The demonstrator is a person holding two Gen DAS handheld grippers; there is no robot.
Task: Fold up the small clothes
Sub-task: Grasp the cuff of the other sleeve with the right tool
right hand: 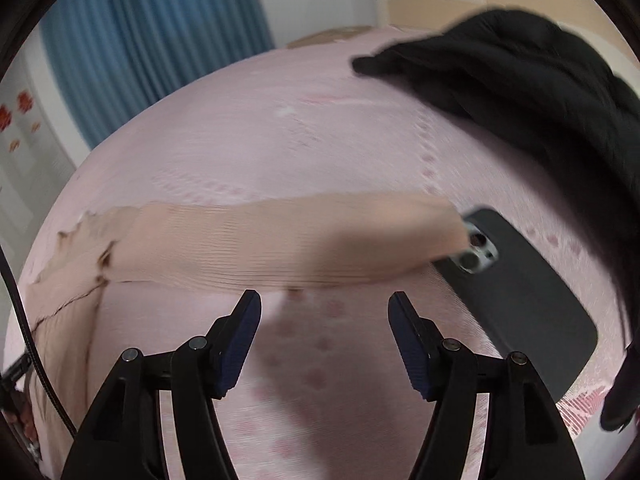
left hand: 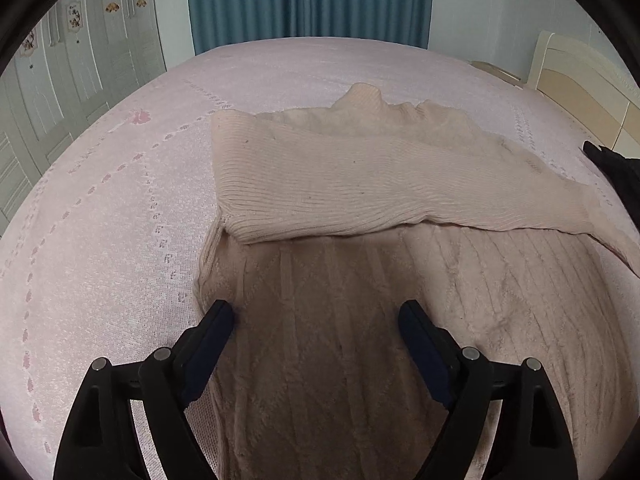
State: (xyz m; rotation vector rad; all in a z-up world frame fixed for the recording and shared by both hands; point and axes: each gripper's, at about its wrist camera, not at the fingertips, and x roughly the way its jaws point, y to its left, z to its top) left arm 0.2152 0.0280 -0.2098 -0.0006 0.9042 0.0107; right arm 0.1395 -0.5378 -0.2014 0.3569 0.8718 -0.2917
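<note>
one sleeve of the beige knit sweater [left hand: 328,320] is already folded: the left sleeve [left hand: 320,184] lies flat across the chest, from the left shoulder over to the far side. the sweater's body is spread face-up on the pink bedspread [left hand: 100,220], collar toward the blue curtain [left hand: 308,0].

the left gripper [left hand: 316,316] hovers low over the sweater's left edge with its jaws spread wide and no cloth caught between them, so it is released. the right gripper [right hand: 325,304] is likewise parted and empty, poised over bare bedspread just short of the right sleeve [right hand: 280,240], which still stretches straight out sideways, its cuff touching or overlapping a dark phone [right hand: 520,300]. that view is smeared by motion, so i cannot say for sure whether the cuff rests on the phone.

a black garment [right hand: 520,92] is heaped beyond, unfolded.

by my reckoning the fold is perhaps a third done: the right sleeve must come across, then the body be doubled up, and the black piece remains.
</note>
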